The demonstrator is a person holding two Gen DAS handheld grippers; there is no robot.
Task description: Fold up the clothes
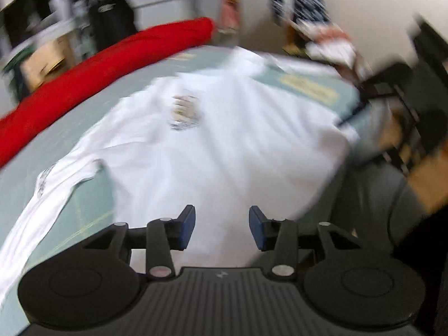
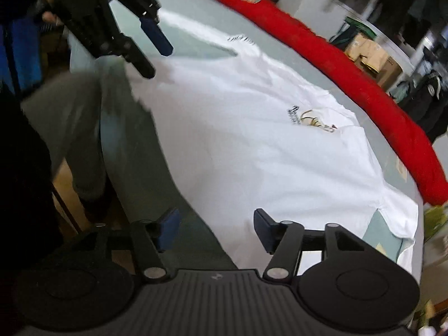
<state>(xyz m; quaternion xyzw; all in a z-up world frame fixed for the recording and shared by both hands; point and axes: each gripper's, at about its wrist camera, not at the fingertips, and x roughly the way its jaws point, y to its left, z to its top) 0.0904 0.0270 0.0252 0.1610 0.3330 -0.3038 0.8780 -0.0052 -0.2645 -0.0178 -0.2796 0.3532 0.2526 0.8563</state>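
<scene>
White shirt (image 1: 224, 145) lay spread flat across the desk (image 1: 92, 196), near edge hanging over. Left hand-held gripper (image 1: 222, 228) and right hand-held gripper (image 2: 215, 231) hovered above, both released, grasping nothing. Red cloth (image 2: 350, 78) along the far edge.

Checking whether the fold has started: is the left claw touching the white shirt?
Apart. The right wrist view shows the left claw open in the air above the white shirt.
</scene>
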